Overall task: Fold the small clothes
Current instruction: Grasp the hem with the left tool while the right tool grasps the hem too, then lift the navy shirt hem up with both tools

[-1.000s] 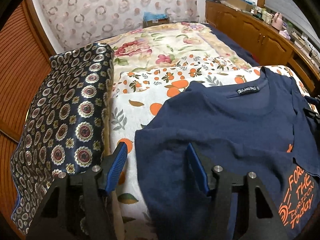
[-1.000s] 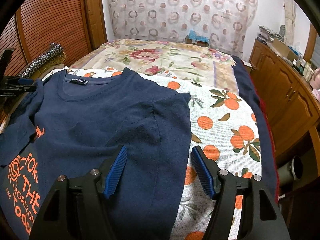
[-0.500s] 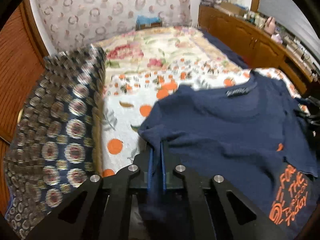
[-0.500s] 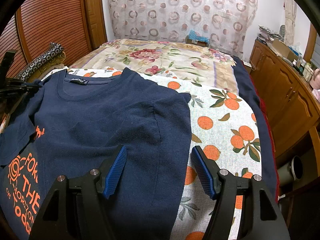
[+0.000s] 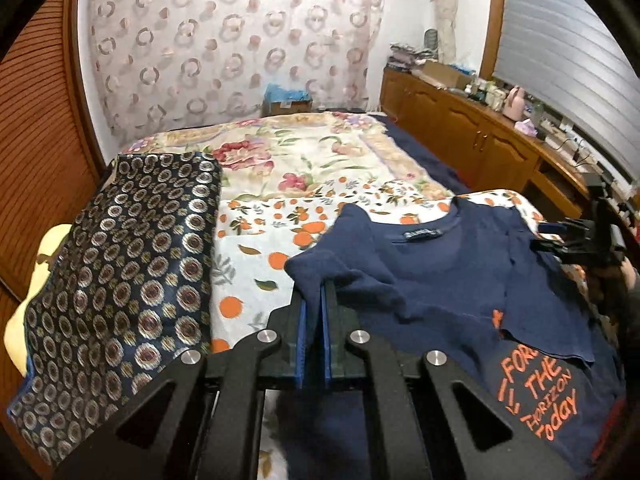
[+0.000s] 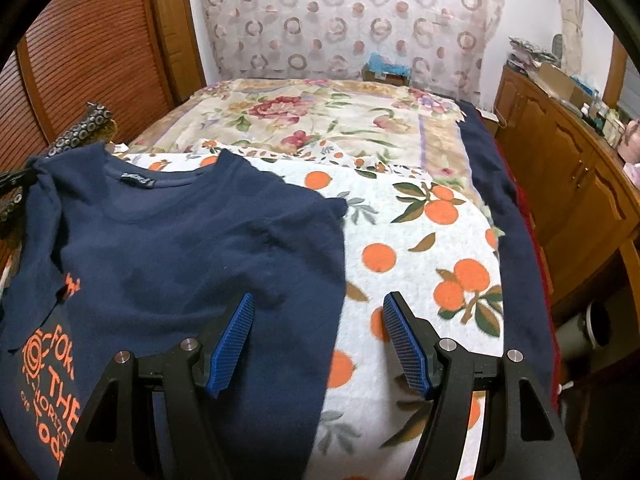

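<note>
A navy T-shirt [image 5: 440, 280] with orange lettering lies on the orange-print blanket [image 5: 256, 240]. My left gripper [image 5: 313, 292] is shut on the shirt's left sleeve edge, which is raised off the blanket and bunched above the blue pads. In the right wrist view the T-shirt [image 6: 180, 232] fills the left half. My right gripper [image 6: 316, 316] stands open over the shirt's right side edge, one pad above the navy cloth and the other above the blanket [image 6: 420, 240], with nothing pinched. The right gripper [image 5: 560, 236] also shows at the shirt's far side in the left wrist view.
A dark cushion with round medallion print [image 5: 120, 260] lies along the bed's left side by a slatted wooden wall [image 5: 36, 128]. A floral blanket [image 5: 300, 152] covers the far bed. Wooden cabinets [image 6: 568, 168] with clutter on top line the right side. A cardboard box [image 5: 286, 100] sits beyond the bed.
My left gripper has closed on the shirt's sleeve edge and risen with it, pulling the cloth up and inward. The right gripper has stayed open in the same place.
</note>
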Demonstrator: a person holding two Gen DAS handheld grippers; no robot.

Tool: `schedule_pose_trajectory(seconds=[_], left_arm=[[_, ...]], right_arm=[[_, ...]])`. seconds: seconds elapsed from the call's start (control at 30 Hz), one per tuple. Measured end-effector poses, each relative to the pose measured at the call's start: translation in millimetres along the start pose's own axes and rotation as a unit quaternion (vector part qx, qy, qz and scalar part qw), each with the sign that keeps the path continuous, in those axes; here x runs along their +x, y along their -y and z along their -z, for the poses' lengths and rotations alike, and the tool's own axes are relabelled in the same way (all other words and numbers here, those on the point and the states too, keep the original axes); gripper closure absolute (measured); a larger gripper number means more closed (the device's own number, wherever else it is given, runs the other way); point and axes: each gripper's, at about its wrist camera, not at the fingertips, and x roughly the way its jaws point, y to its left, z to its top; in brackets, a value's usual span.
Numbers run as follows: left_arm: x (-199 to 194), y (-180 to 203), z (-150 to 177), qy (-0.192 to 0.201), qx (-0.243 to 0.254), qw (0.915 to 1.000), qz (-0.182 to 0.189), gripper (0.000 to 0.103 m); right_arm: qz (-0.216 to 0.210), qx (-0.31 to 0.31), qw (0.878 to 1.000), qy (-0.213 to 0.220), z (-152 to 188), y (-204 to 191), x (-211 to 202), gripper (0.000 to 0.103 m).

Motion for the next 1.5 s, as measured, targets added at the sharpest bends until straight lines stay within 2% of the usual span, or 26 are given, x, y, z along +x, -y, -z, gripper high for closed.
schedule_pose_trajectory(seconds=[0.17,0.23,0.3,0.33,0.4,0.53,0.73,0.87,1.07,1.27,1.37,1.5], left_arm=[[-14,13,14,0.011,0.007,0.9998,0.015,0.096],[-21,17,18,0.016,0.007,0.9996,0.021,0.096],[-32,22,27,0.024,0.008,0.9993,0.027,0.096],[-37,23,30,0.028,0.008,0.9992,0.029,0.096],[-50,26,39,0.036,0.009,0.9987,0.036,0.096],[-78,31,56,0.062,0.010,0.9975,0.034,0.096],[-128,29,90,0.098,-0.006,0.9946,0.035,0.096],[-156,29,114,0.109,-0.015,0.9932,0.037,0.096],[-187,28,151,0.110,-0.029,0.9925,0.045,0.096],[-183,28,175,0.079,-0.033,0.9960,0.028,0.096],[-164,25,186,0.051,-0.039,0.9978,0.014,0.096],[-150,25,200,0.034,-0.041,0.9985,0.011,0.096]], right_arm=[[0.004,-0.014,1.000,-0.005,-15,-9,14,0.043],[-0.007,-0.014,1.000,-0.001,-19,-13,16,0.057],[-0.007,-0.032,0.999,-0.007,-19,-25,15,0.088],[0.004,-0.053,0.999,-0.007,-17,-33,13,0.092],[0.034,-0.085,0.996,-0.004,-9,-50,7,0.094],[0.044,-0.081,0.995,0.043,8,-63,-34,0.095],[0.028,-0.043,0.992,0.117,57,-67,-117,0.095],[0.012,-0.035,0.989,0.142,98,-76,-163,0.095],[-0.012,-0.037,0.989,0.140,158,-90,-208,0.095],[-0.023,-0.035,0.992,0.120,196,-92,-244,0.095],[-0.028,-0.034,0.995,0.095,202,-89,-237,0.095],[-0.023,-0.033,0.997,0.066,205,-92,-218,0.095]])
